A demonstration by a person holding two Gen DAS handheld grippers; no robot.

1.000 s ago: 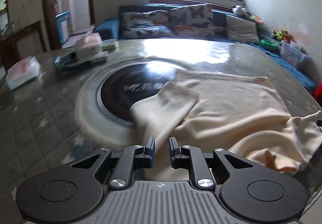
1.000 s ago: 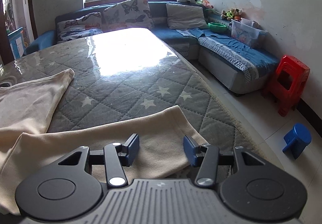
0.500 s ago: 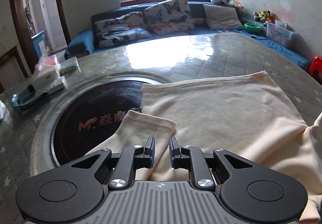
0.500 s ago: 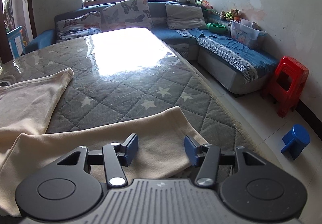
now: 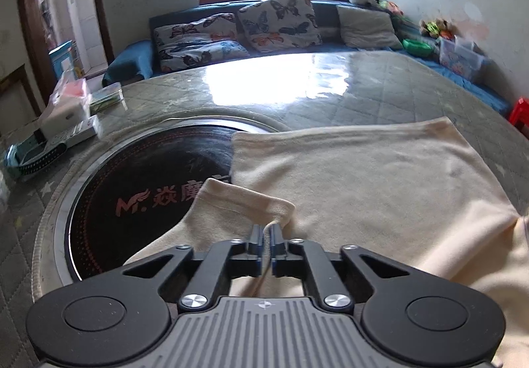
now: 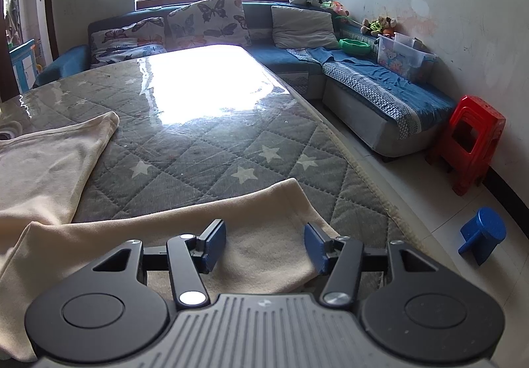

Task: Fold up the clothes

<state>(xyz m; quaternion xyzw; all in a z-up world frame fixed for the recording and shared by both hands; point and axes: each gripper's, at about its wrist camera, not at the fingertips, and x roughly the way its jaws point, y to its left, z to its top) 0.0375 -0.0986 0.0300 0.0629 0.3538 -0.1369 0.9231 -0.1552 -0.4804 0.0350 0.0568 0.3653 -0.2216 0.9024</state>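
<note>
left gripper (image 5: 265,237) pinched on sleeve (image 5: 231,212) edge, garment (image 5: 363,186) body ahead-right | right gripper (image 6: 264,244) jaws wide, empty, over other sleeve (image 6: 185,235) running crosswise on table (image 6: 205,149)

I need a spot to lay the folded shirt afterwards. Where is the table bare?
Bare quilted cover runs from the cream garment to the table's far and right edges, between the body and the near sleeve. The left side is crowded: boxes and the black hotplate, partly under cloth.
</note>
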